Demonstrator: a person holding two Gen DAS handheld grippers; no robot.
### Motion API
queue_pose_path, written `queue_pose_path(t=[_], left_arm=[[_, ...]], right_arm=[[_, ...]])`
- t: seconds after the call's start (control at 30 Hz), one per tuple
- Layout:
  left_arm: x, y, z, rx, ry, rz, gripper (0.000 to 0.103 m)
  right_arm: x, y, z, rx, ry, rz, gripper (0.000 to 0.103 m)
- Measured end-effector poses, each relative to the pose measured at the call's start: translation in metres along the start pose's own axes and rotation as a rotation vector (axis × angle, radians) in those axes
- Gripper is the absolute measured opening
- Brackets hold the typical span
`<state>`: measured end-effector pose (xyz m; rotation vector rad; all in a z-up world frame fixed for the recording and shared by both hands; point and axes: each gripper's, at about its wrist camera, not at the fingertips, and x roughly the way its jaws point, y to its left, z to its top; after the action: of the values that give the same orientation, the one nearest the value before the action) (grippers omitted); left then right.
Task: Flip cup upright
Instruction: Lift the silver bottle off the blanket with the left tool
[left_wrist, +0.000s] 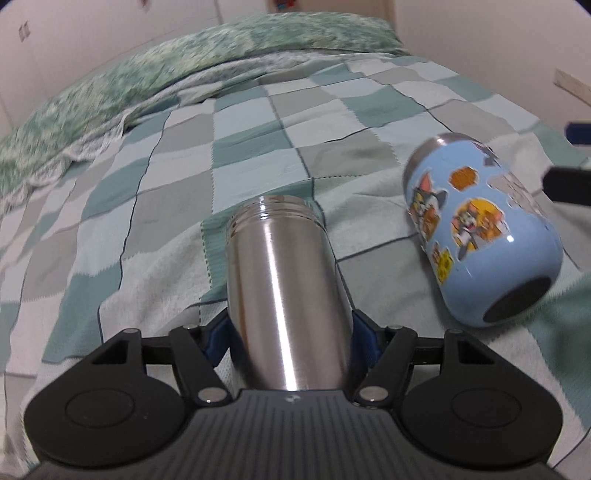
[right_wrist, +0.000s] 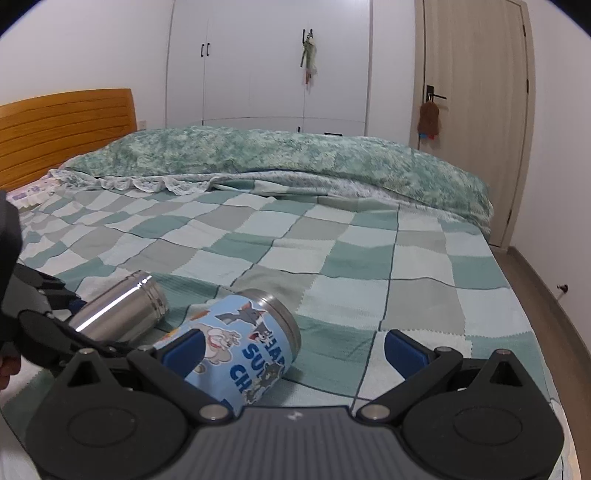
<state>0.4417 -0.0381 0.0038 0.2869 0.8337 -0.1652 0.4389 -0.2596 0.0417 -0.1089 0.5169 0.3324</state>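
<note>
A plain steel cup (left_wrist: 284, 295) lies along my left gripper (left_wrist: 290, 338), its threaded mouth pointing away over the checked bedspread. The blue pads press both its sides, so the gripper is shut on it. A blue cartoon-printed cup (left_wrist: 480, 229) lies on its side to the right, dark base toward the camera. In the right wrist view my right gripper (right_wrist: 295, 350) is open; the blue cup (right_wrist: 243, 343) lies between its fingers, against the left pad (right_wrist: 184, 350), steel rim pointing away. The steel cup (right_wrist: 122, 314) and left gripper show at the left there.
A checked green and grey bedspread (right_wrist: 332, 251) covers the bed. A rumpled green quilt (right_wrist: 295, 162) lies along the far side. A wooden headboard (right_wrist: 62, 125) stands at the left, wardrobe and door behind. The bed's right edge drops to the floor (right_wrist: 546, 295).
</note>
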Motion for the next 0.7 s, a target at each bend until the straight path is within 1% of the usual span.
queue_pose_path(t=[0.17,0.37,0.53,0.7], left_arm=[[-0.005,-0.008,-0.004,0.068,-0.036,0.01,0.068],[-0.018,-0.015,-0.008,0.097,-0.084,0.005,0.067],[-0.036,-0.02,-0.013,0.091,-0.108,0.0,0.066],[-0.064,-0.026,-0.016,0.086,-0.126,0.002,0.065]], right_arm=[[-0.002,0.003,-0.001,-0.006,0.001,0.007,0.103],[-0.011,0.006,-0.002,-0.007,-0.002,0.016,0.103],[-0.034,0.01,-0.002,0.0,-0.011,0.026,0.103],[-0.067,0.017,-0.001,-0.006,-0.026,0.032,0.103]])
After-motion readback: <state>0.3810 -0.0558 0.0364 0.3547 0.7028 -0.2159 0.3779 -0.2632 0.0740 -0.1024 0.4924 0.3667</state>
